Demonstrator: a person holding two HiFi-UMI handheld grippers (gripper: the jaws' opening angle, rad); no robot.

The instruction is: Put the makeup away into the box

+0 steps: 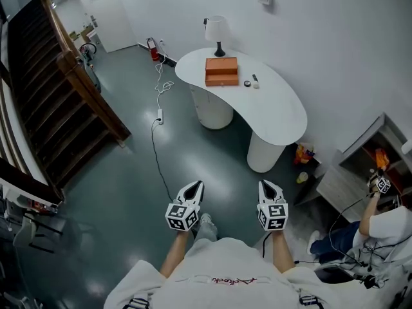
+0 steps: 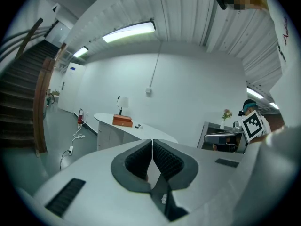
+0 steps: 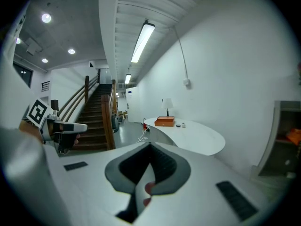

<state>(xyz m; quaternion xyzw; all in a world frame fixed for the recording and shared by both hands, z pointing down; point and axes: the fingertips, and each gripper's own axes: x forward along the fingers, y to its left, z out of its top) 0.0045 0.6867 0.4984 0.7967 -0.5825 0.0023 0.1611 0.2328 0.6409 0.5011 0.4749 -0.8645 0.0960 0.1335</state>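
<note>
An orange box (image 1: 221, 71) stands on the white curved table (image 1: 277, 111), far ahead of me. Two small makeup pieces, a dark round one (image 1: 247, 83) and a pale one with a dark stick (image 1: 255, 82), lie just right of the box. My left gripper (image 1: 197, 185) and right gripper (image 1: 266, 184) are held side by side over the floor, well short of the table. Both are shut with nothing between the jaws. In the left gripper view, the gripper (image 2: 152, 141) points at the box (image 2: 122, 120). The right gripper (image 3: 149, 145) also faces the box (image 3: 164, 121) and the makeup (image 3: 179, 125).
A white lamp (image 1: 217, 31) stands behind the box. A wooden staircase (image 1: 58, 108) fills the left side. A cable with a power strip (image 1: 158, 116) runs across the dark floor. At the right a seated person (image 1: 386, 227) and a shelf unit (image 1: 360, 166) sit by the wall.
</note>
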